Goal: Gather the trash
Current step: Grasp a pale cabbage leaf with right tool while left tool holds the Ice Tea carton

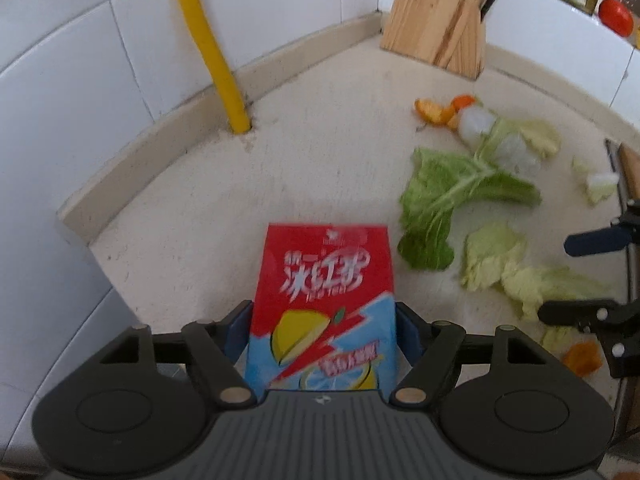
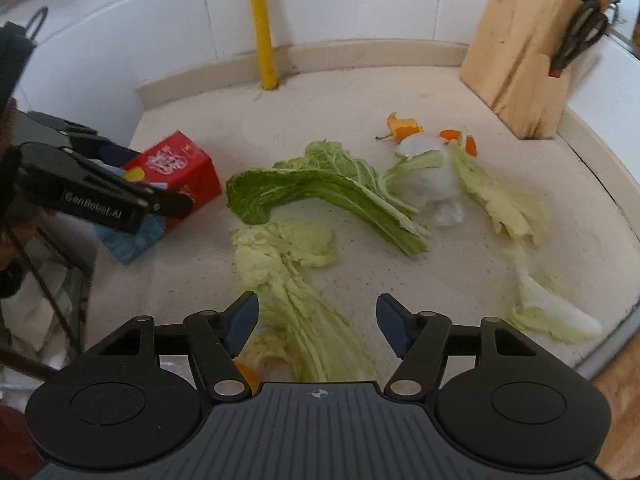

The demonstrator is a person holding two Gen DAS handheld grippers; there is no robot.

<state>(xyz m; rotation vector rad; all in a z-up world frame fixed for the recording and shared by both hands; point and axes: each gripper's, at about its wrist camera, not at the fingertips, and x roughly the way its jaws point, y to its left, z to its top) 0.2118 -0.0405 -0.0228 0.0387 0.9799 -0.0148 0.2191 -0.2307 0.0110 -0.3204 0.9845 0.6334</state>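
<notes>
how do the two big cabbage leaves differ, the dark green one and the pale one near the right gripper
The dark green leaf is deep green and lies in an arch mid-counter; the pale leaf is yellowish, crumpled, and runs down between the open right gripper jaws. Both lie loose on the counter.

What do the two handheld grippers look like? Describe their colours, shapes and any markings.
Both the left gripper and the right gripper have black linkage arms with pale rivets, round black discs on either side, a ribbed grey body and blue finger pads. White lettering runs along the left gripper's side in the right wrist view.
</notes>
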